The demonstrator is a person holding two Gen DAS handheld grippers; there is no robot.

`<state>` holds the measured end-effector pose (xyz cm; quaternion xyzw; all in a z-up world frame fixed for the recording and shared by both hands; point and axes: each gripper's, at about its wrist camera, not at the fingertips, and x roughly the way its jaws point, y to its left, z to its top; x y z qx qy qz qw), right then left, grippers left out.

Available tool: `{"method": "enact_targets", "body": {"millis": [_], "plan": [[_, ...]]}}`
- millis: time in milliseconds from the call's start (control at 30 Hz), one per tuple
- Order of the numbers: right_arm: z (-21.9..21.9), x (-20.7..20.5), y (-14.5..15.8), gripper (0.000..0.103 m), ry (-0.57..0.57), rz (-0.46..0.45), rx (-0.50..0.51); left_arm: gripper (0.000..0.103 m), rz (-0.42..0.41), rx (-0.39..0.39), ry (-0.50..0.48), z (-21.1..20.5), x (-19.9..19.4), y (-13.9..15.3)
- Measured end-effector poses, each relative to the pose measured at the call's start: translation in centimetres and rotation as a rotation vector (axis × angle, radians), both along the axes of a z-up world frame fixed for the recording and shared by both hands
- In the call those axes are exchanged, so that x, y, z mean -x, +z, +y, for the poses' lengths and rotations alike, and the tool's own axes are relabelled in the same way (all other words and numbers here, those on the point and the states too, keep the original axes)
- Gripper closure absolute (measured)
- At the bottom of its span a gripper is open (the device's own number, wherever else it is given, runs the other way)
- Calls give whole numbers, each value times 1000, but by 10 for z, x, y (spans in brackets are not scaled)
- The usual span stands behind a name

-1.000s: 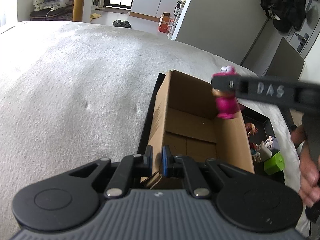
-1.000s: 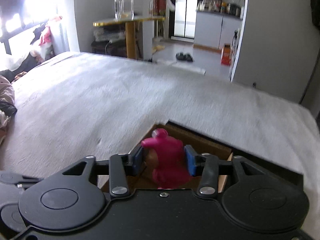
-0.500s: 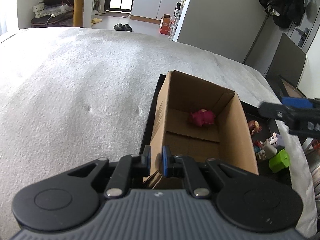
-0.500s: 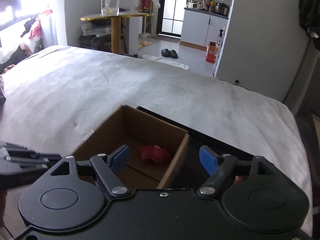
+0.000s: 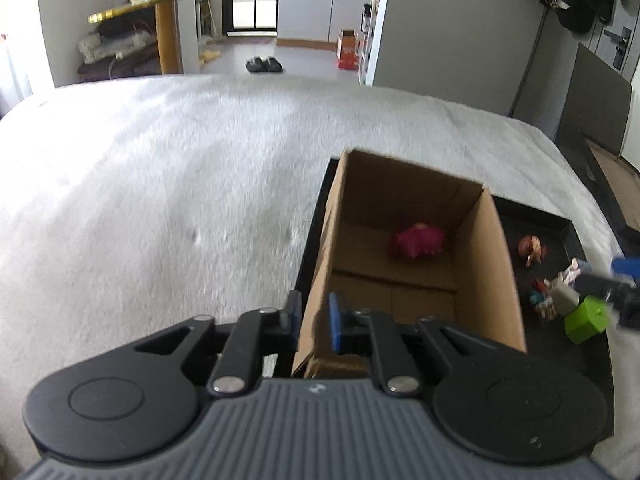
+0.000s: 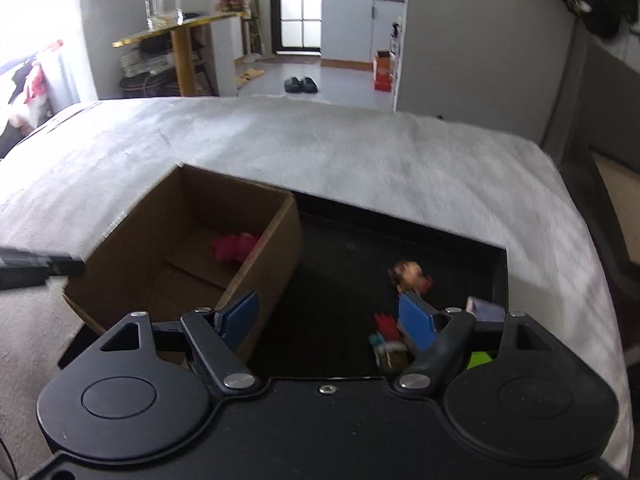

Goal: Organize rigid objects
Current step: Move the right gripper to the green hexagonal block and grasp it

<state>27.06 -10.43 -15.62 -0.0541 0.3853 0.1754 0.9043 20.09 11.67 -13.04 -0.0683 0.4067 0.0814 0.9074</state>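
One pink figurine (image 5: 418,241) is lying inside the cardboard box (image 5: 496,280), whose near wall the left tongs (image 5: 314,322) are straddling while opening, as the right tongs (image 6: 326,320) are hovering apart beside the box, gripping nothing.

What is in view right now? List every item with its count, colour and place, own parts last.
cardboard box: one, brown, open, at the tray's left end
pink toy figure: one, lying inside the box
tray: one, black, on the white cover
small figures: several, mixed colours, in the tray right of the box
green block: one, in the tray
left hand-held gripper: jaws opening astride the box's near wall
right hand-held gripper: open, empty, over the tray
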Motion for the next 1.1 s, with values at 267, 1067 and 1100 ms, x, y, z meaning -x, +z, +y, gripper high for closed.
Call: {"method": "enact_targets", "body": {"millis": [267,1067,1100], "plan": [[-30,-11,-30,26,-50,69,-49,39,11,-64,-27,-35,-11,11],[-104,-29,-76,42,-145,70,-28,29,80,-242,-118,-124,-40,10],[-101,-29,-78,42,-136,63,8,29,82,-244,-122,-126,-40,10]]}}
